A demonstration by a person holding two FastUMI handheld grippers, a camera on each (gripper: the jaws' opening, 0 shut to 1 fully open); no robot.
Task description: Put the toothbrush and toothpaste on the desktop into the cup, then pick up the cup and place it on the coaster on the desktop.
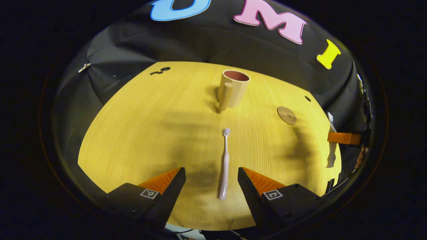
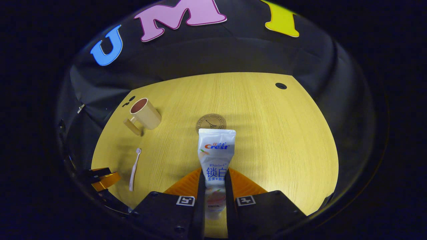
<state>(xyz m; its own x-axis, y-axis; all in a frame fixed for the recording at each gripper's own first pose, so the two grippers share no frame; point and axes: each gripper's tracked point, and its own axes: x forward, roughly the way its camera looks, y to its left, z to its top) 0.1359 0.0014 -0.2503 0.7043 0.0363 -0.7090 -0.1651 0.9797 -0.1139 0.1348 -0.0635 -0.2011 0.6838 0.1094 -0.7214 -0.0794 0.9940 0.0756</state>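
In the left gripper view, the left gripper is held low over the near part of the table, its jaws spread wide and holding nothing. The brush is seen lying flat on the wood between the two fingers, not touched by either — its handle end near, its bristle head pointing far, toward the cup. The cup stands upright well beyond the brush head, its handle turned to the near left, and nothing can be seen inside it. The coaster lies flat to the right of the cup and apart from it. At the far right edge of the view, part of the other gripper is seen with the paste tube in it.

In the right gripper view, the right gripper is closed narrowly on the tube, both fingers pressing its lower part, so that the tube stands up between them above the table. The coaster is seen just behind the tube's top edge. The cup stands to the far left, handle toward the near left, and the brush lies on the wood nearer than it — well left of the tube. The left gripper's fingers show at the left edge, just beside the brush handle.
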